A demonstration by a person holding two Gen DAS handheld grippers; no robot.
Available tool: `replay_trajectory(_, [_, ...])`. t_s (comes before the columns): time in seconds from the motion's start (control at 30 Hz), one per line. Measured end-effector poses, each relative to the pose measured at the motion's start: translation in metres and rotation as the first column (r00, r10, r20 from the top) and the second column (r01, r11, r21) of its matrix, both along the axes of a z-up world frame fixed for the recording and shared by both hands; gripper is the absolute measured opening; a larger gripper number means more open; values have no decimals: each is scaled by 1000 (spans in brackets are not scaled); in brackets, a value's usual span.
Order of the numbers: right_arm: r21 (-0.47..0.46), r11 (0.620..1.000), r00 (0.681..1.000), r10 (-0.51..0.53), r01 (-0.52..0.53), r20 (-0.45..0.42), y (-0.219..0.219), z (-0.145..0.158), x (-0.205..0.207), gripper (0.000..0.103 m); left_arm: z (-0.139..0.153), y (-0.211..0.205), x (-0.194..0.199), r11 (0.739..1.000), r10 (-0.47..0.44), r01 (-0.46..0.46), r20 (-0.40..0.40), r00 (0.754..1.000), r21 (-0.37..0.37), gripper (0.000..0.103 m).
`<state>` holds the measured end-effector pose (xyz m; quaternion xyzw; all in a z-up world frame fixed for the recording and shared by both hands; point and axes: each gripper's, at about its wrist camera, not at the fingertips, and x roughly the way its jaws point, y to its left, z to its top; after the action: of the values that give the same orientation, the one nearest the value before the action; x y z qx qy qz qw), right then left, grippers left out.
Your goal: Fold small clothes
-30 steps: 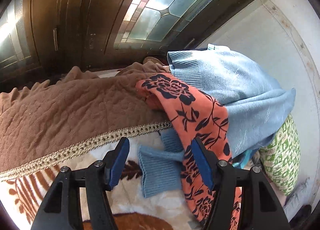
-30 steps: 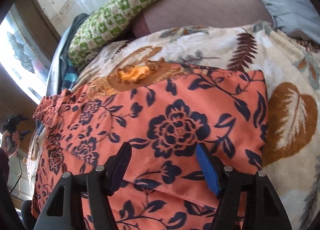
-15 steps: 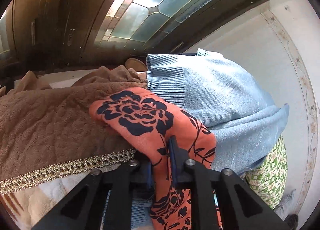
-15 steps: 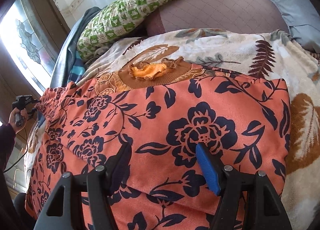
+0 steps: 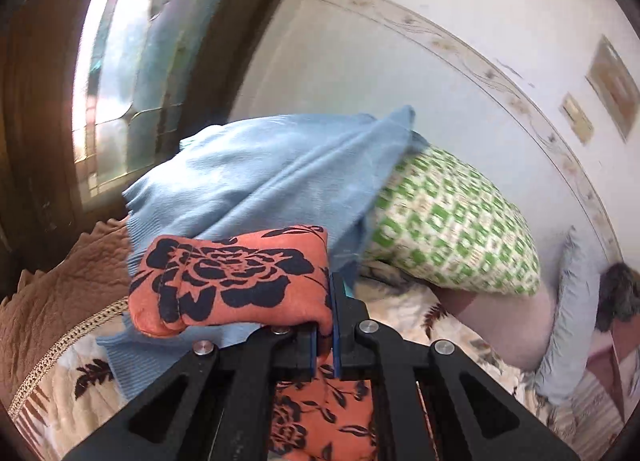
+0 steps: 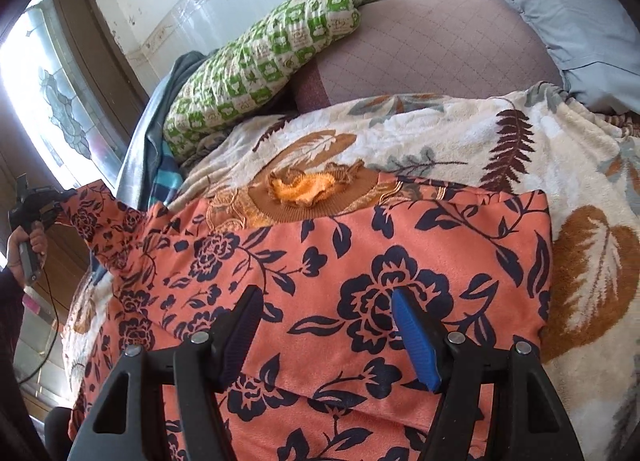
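**Orange cloth pinched on the left, free under the right**

Orange floral garment (image 6: 360,281) lies spread on the leaf-patterned blanket (image 6: 520,149). The left gripper (image 5: 325,325) has its jaws pressed together on one end of this garment; the cloth bunches to the left of the jaws and hangs below them. Behind the jaws are a light blue sweater (image 5: 280,173) and a green checked pillow (image 5: 452,225). The right gripper (image 6: 326,325) stands with jaws wide apart above the garment and grips nothing; the cloth lies under and between the fingers.
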<state>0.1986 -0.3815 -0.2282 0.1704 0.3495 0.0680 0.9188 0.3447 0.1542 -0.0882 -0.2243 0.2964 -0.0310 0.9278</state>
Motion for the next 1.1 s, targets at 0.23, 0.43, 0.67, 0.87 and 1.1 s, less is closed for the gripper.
replay_trajectory(0.23, [125,986,991,-118,110,57,-47,20,-20,71,37,-172,-38,944,-312,304,49,949,130,5])
replay_trajectory(0.43, [243,947,966,-239,211,94,-95,31,-43,71,-1,-321,-65,844,-507,497,-4,862,201,5])
replay_trajectory(0.67, [313,895,926,-365,319,100,-141,35,-64,71,-131,-469,-109,647,-645,719,-319,694,255,13])
replay_trajectory(0.87, [329,886,924,-373,328,83,-152,31,-65,71,-164,-493,-175,411,-685,750,-368,629,518,38])
replay_trajectory(1.1, [270,942,972,-226,201,65,-120,30,-46,71,-91,-381,-144,591,-625,627,-204,754,507,62])
